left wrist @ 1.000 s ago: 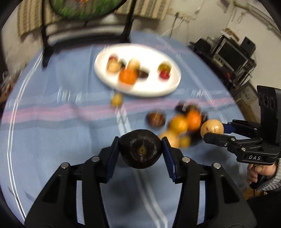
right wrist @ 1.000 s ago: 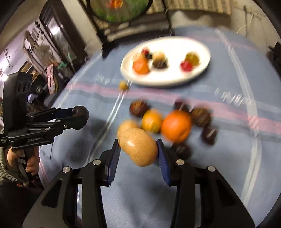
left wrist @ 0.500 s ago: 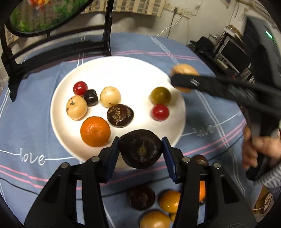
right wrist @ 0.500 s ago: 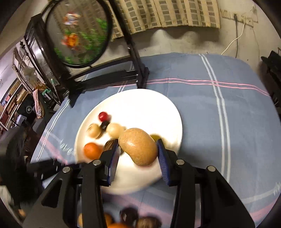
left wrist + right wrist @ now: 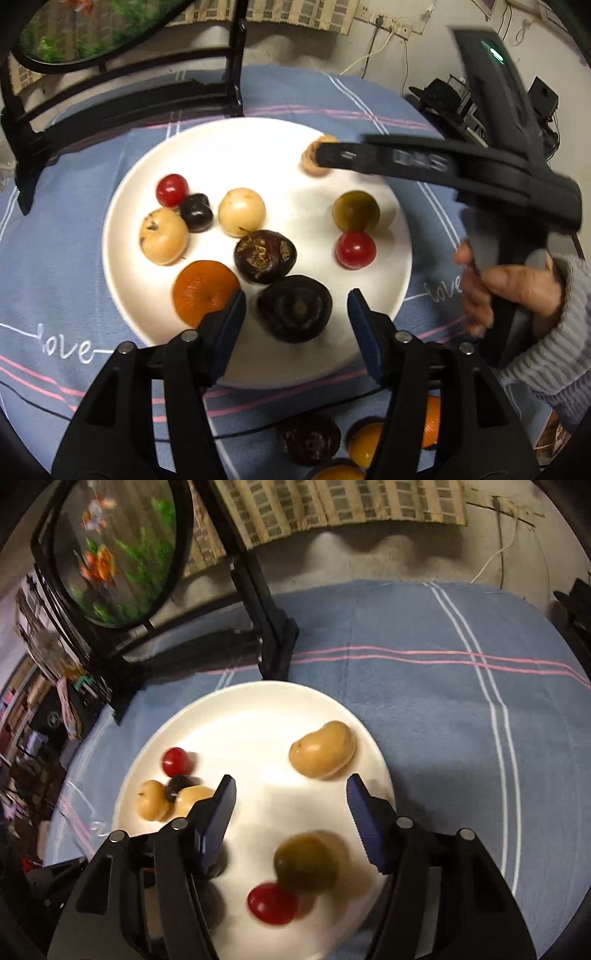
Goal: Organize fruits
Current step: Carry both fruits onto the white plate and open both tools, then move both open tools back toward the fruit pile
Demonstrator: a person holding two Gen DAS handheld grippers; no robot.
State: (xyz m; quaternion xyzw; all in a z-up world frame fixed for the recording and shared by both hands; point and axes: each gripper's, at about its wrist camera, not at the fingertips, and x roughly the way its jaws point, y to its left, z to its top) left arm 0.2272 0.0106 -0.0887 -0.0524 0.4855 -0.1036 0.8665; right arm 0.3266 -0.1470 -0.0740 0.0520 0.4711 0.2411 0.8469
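Opening jaws; tan fruit (image 5: 322,750) on white plate (image 5: 243,716).

Dim warm indoor light glares off the white plate (image 5: 125,206), fruit near the gripper fingers smears with motion blur, and fisheye edges bend into black.

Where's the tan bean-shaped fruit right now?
In the right wrist view the tan bean-shaped fruit lies on the white plate near its far right rim, beyond the right gripper, whose fingers are opening, clear of it.
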